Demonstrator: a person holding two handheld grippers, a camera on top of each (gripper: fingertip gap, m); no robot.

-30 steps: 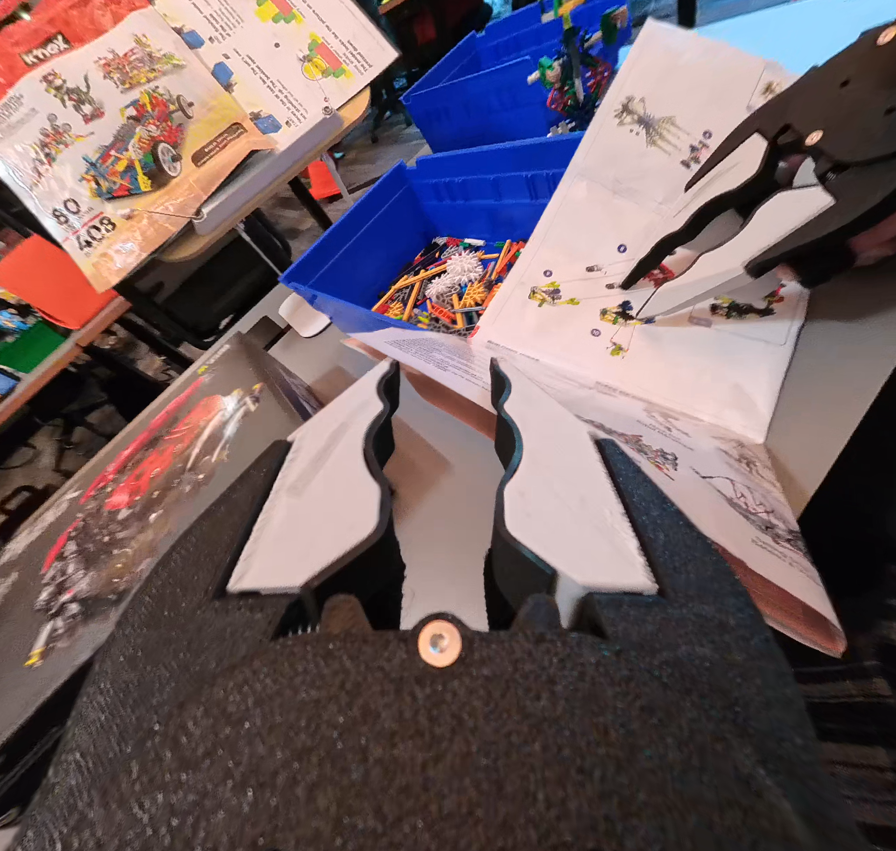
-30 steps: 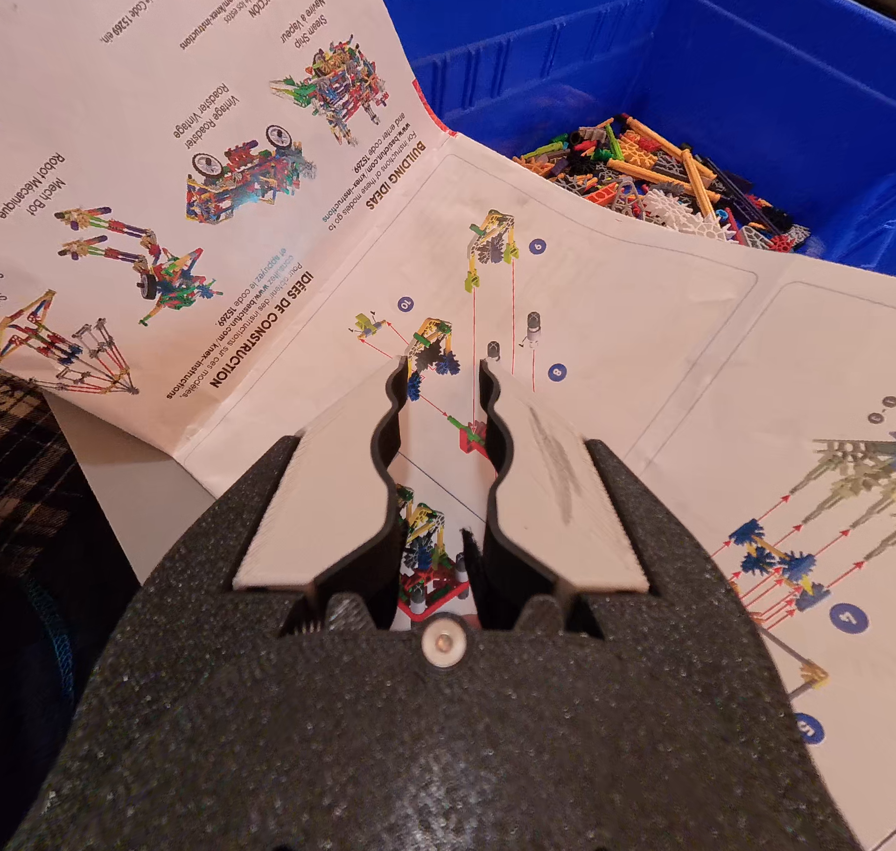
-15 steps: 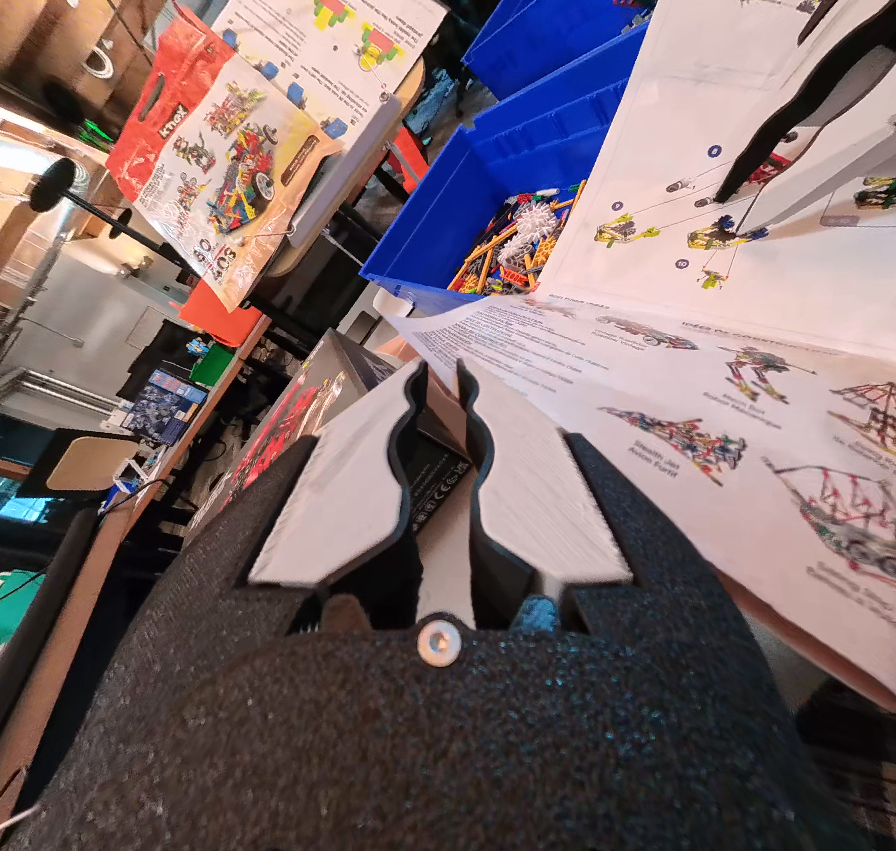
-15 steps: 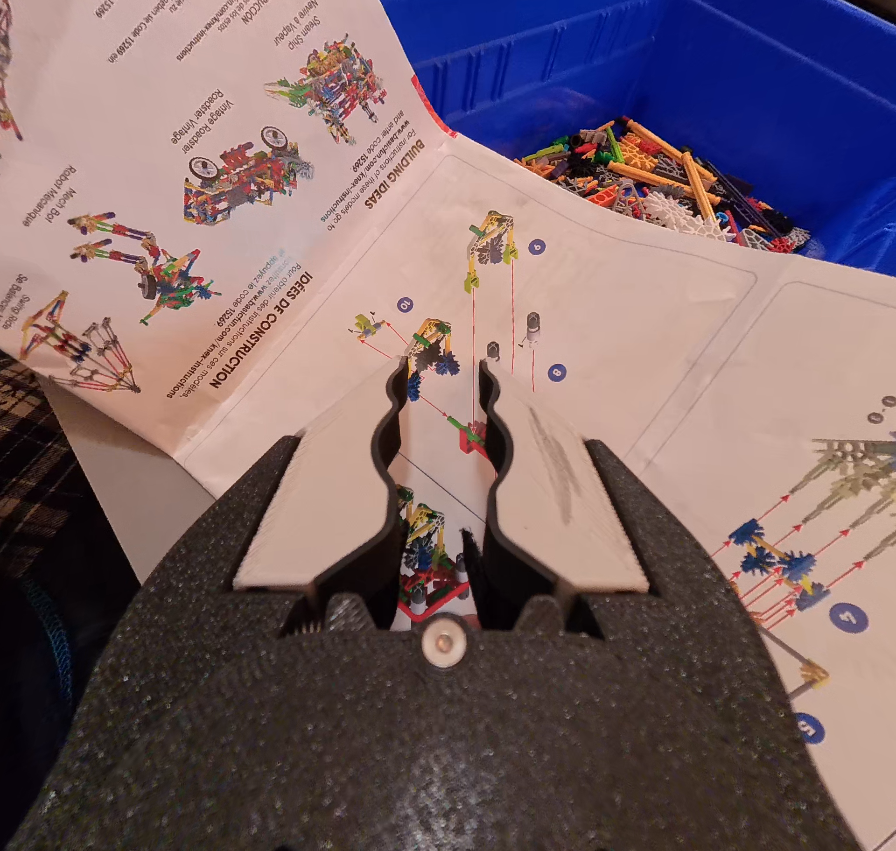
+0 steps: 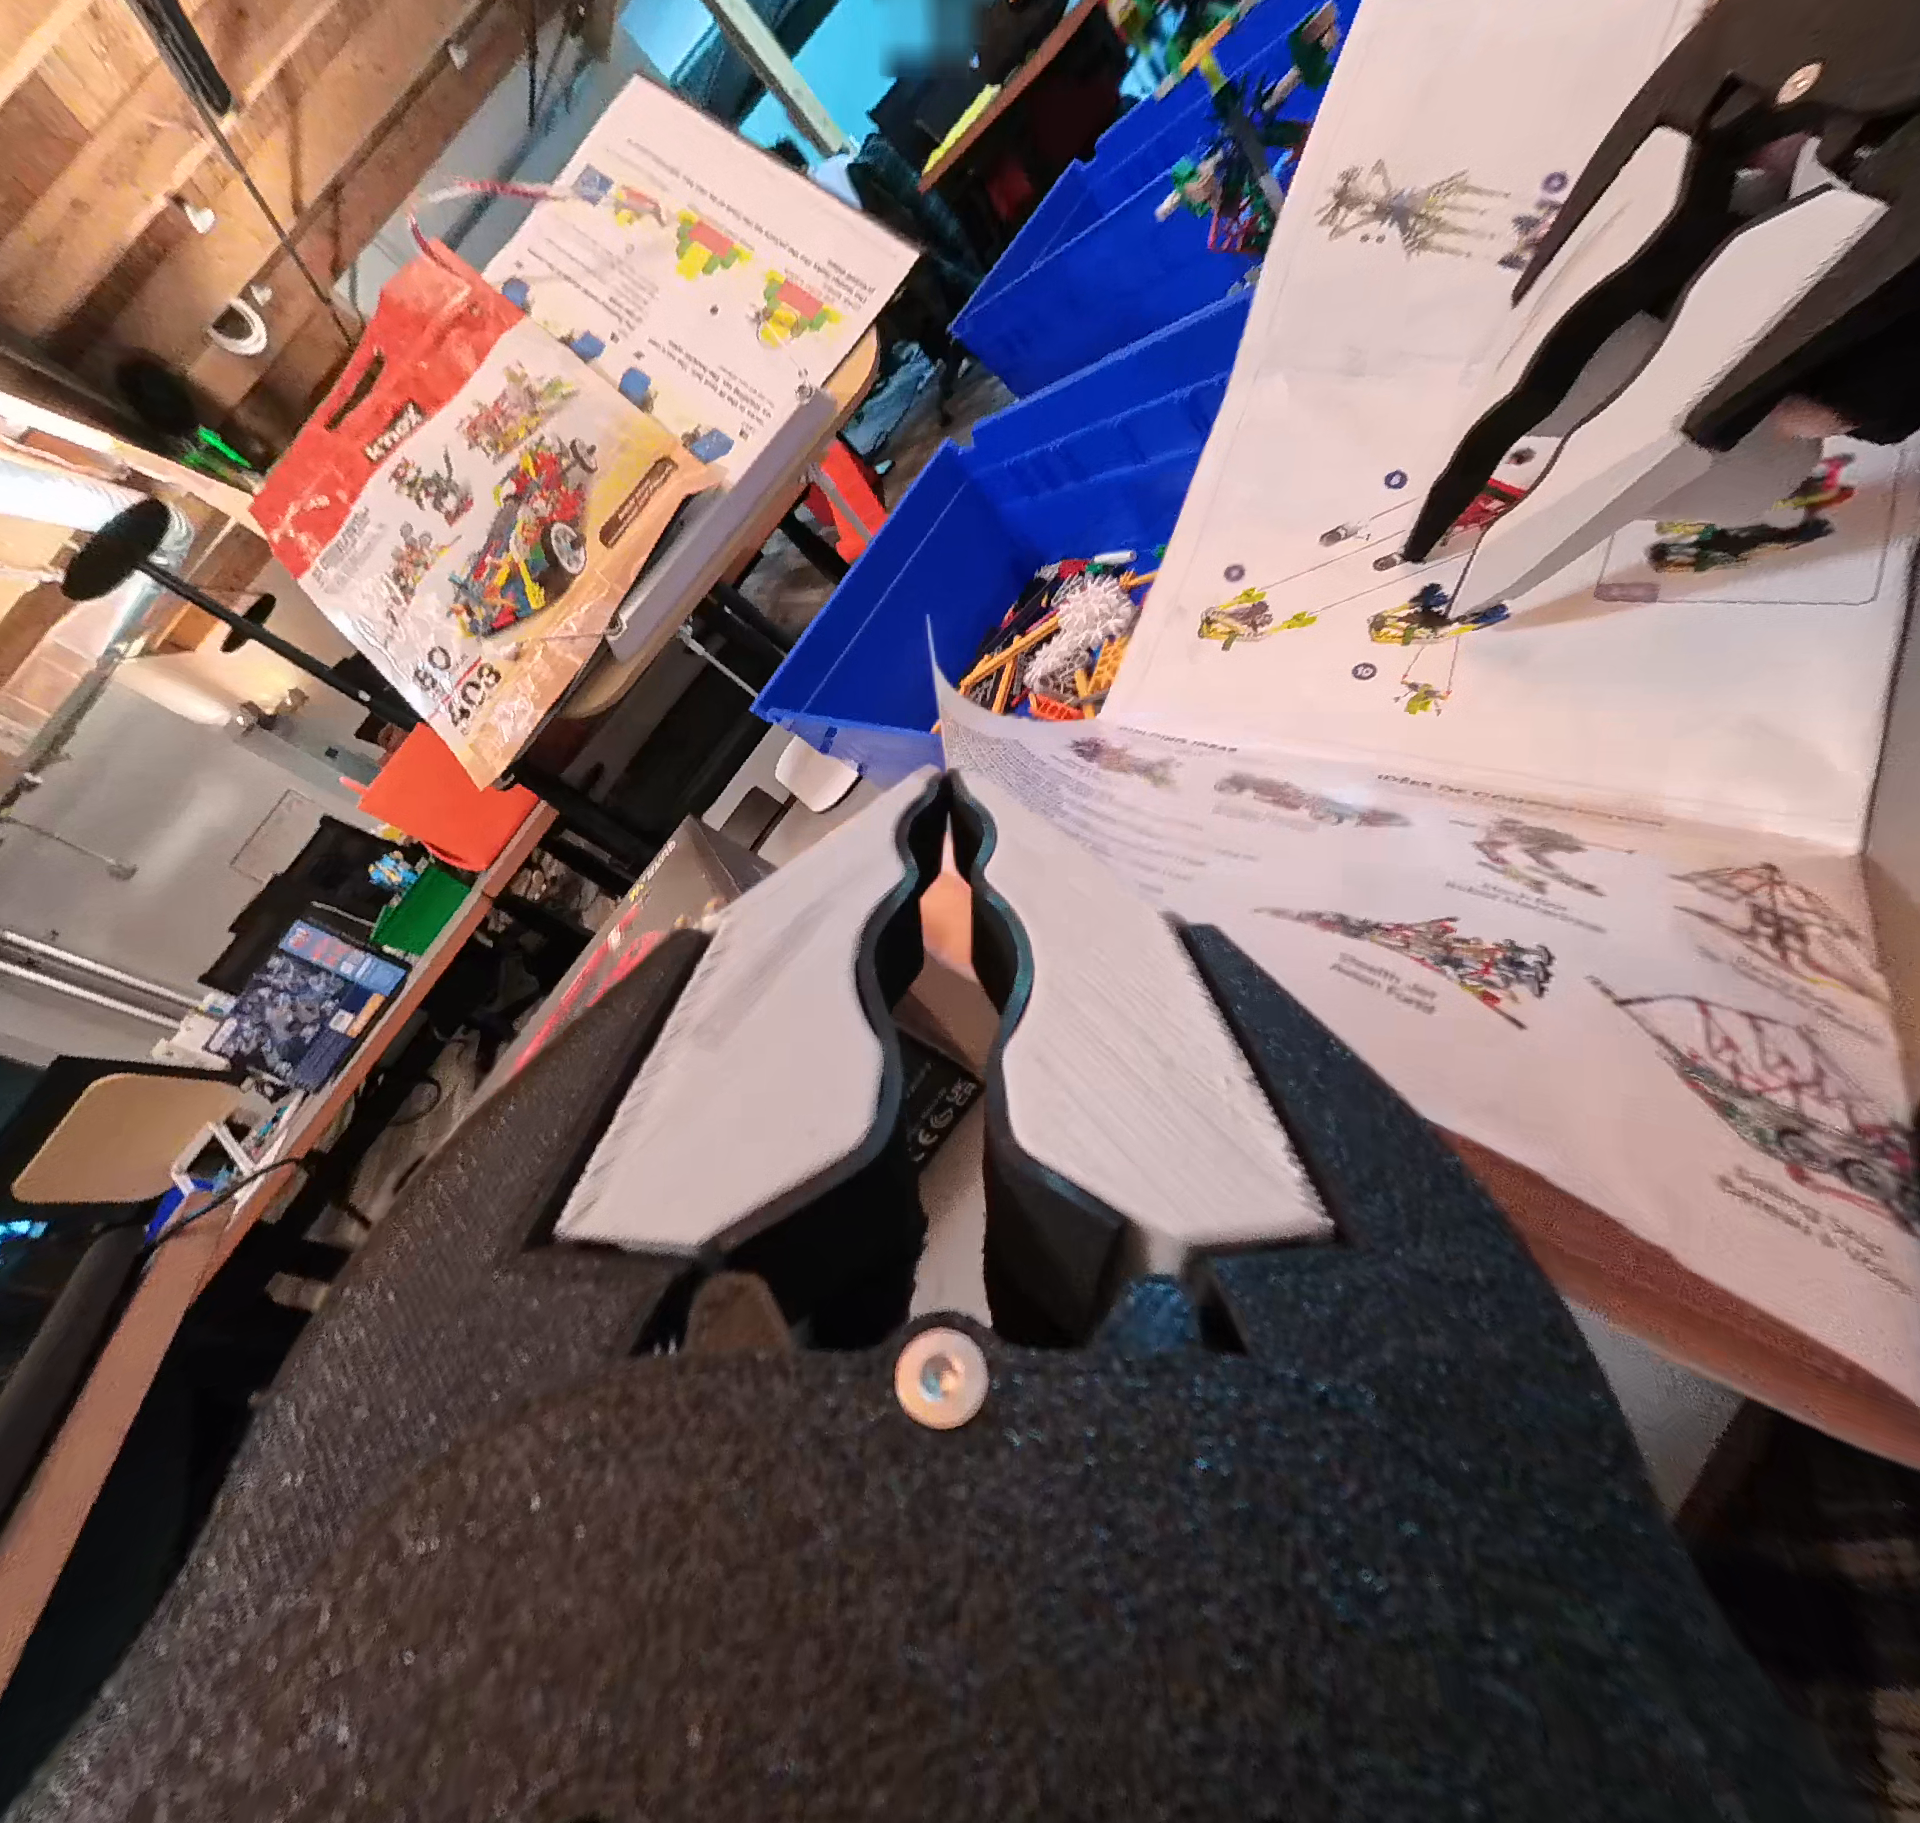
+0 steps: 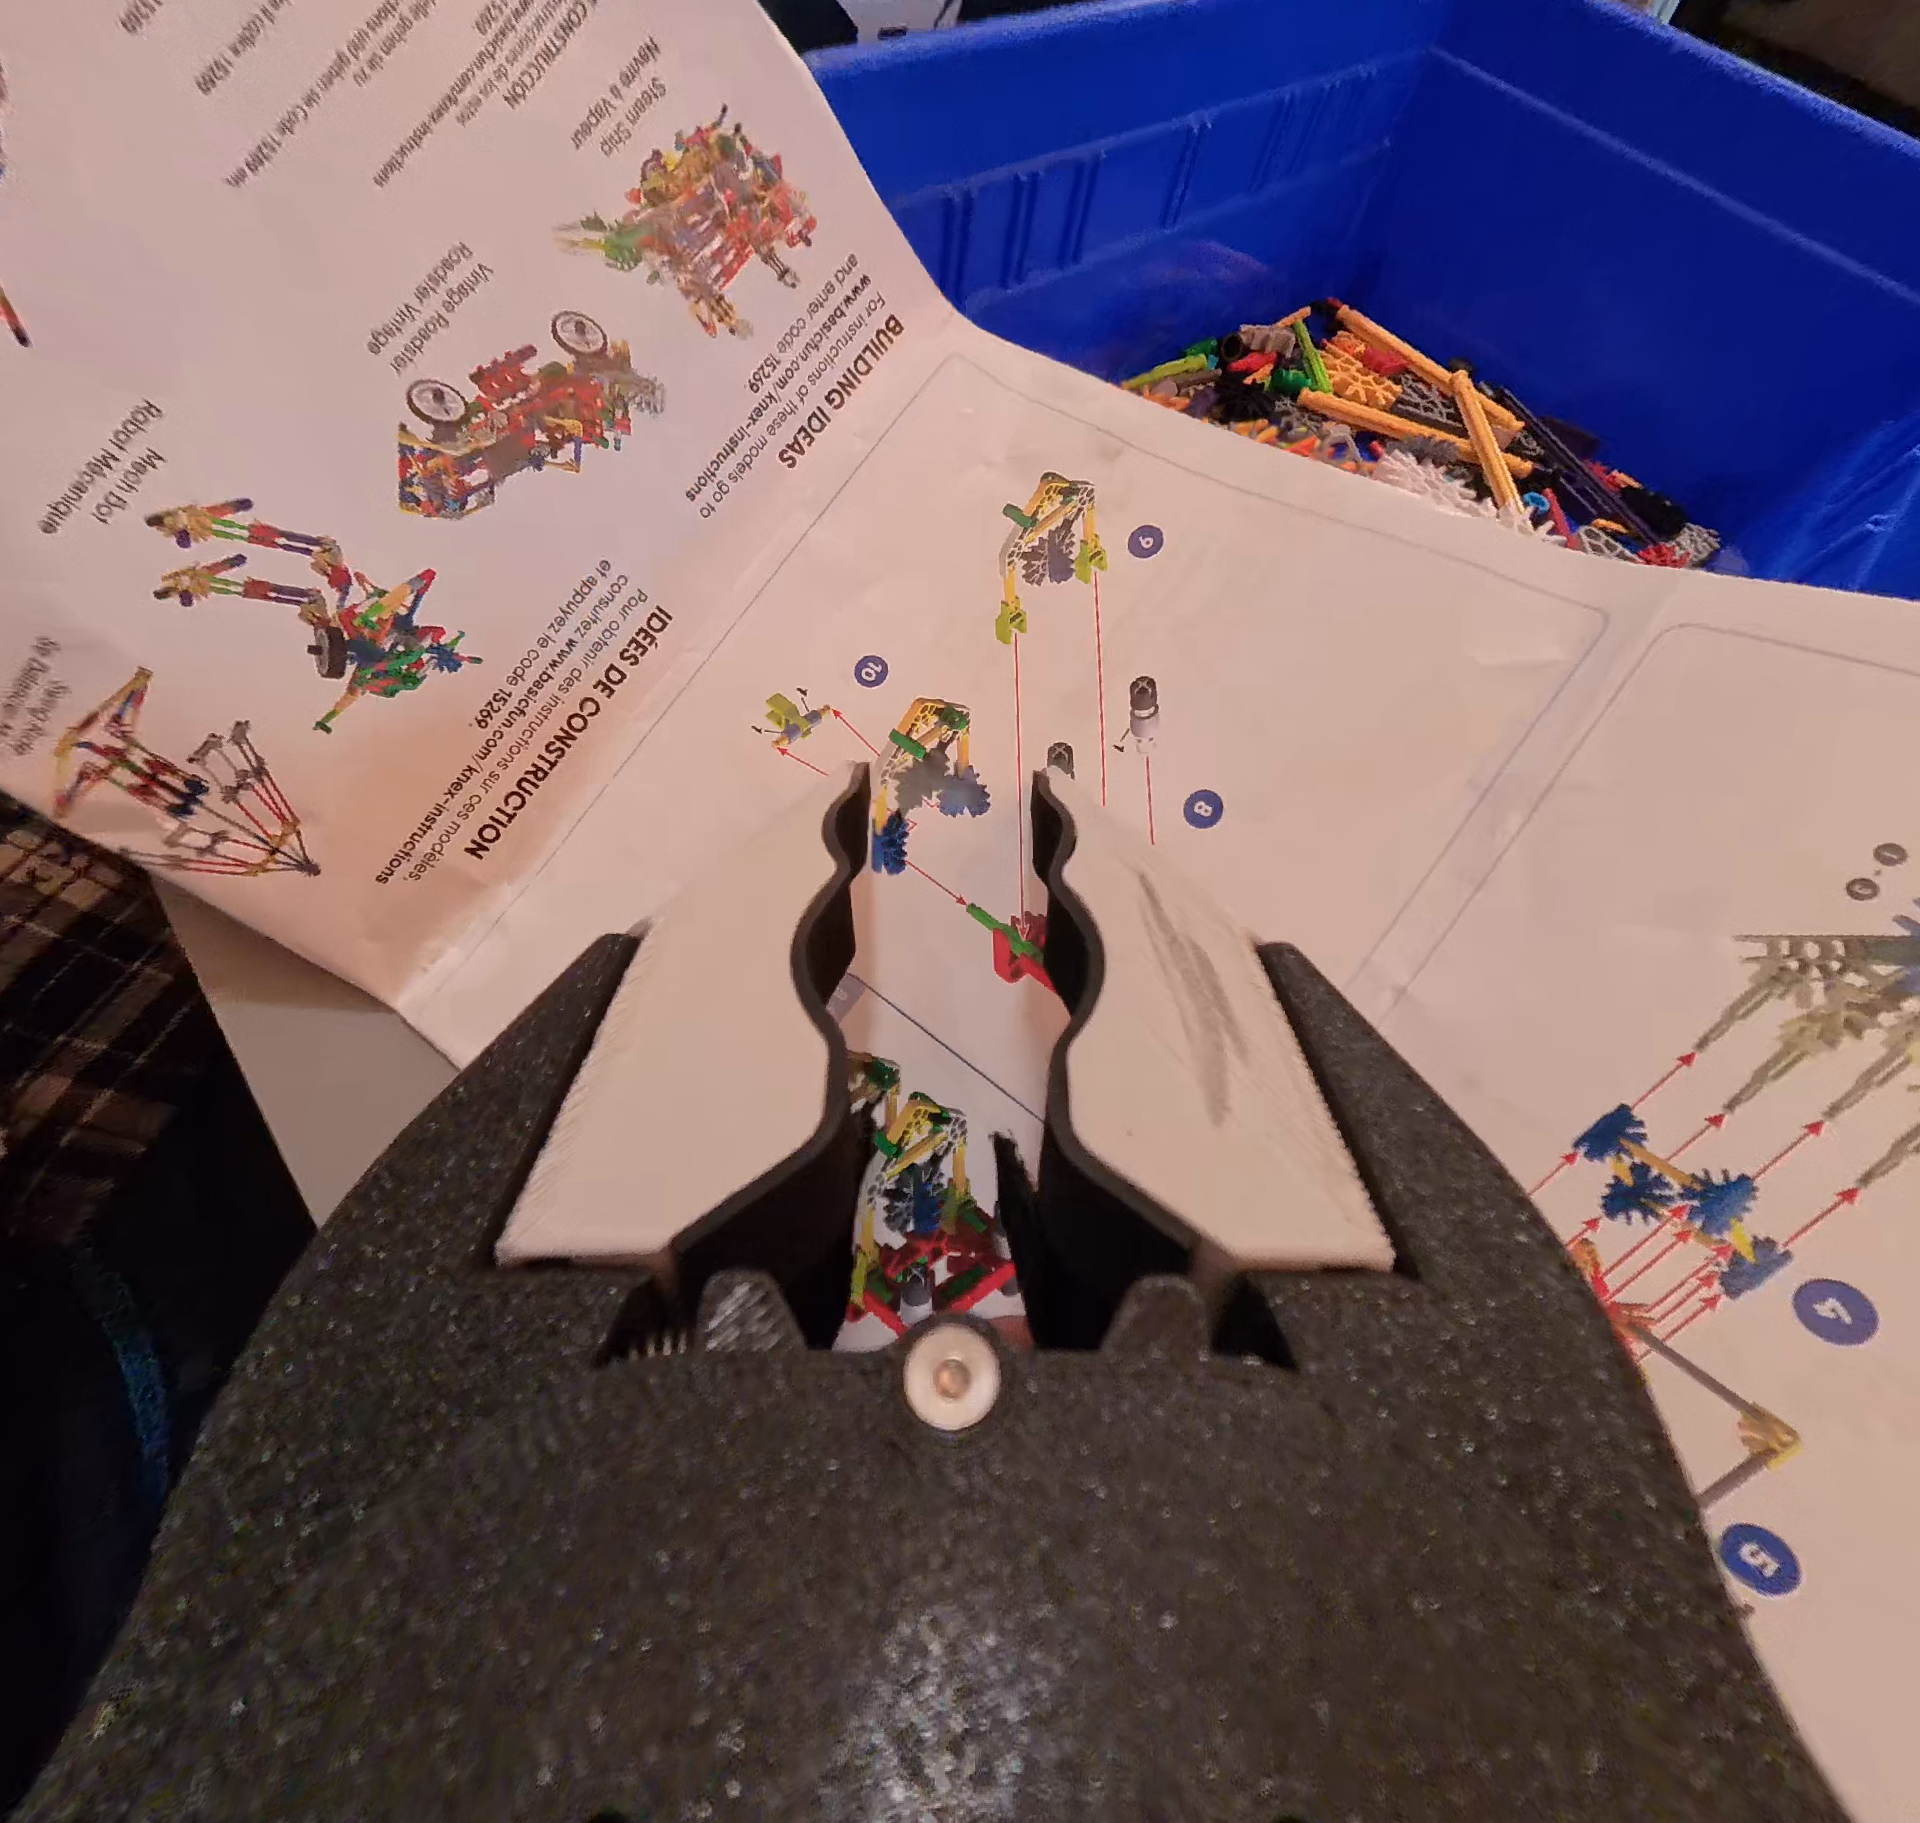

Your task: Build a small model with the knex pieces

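A large folded paper instruction sheet (image 5: 1455, 838) lies on the table, and its far part rests over a blue bin (image 5: 883, 651). My left gripper (image 5: 945, 791) is shut on the sheet's near-left edge, beside a raised corner. In the right wrist view that left flap (image 6: 364, 371) stands lifted. My right gripper (image 6: 951, 786) is open, with its tips resting on the flat middle of the sheet (image 6: 1299, 734). It also shows in the left wrist view (image 5: 1439, 584). The blue bin (image 6: 1558, 163) holds several small coloured rods and connectors (image 6: 1403, 412).
A second blue bin (image 5: 1091, 267) stands behind the first. A red and white toy package (image 5: 468, 485) and another sheet lie on a neighbouring table to the left. A dark box (image 5: 644, 900) lies below the left fingers. Plaid cloth (image 6: 83, 994) shows past the table edge. Some 20 centimeters of space lies between my two pairs of fingers.
My left gripper has gone from open to shut on the sheet's edge, and the sheet's left flap has lifted. The right gripper has stayed in place, open on the sheet.
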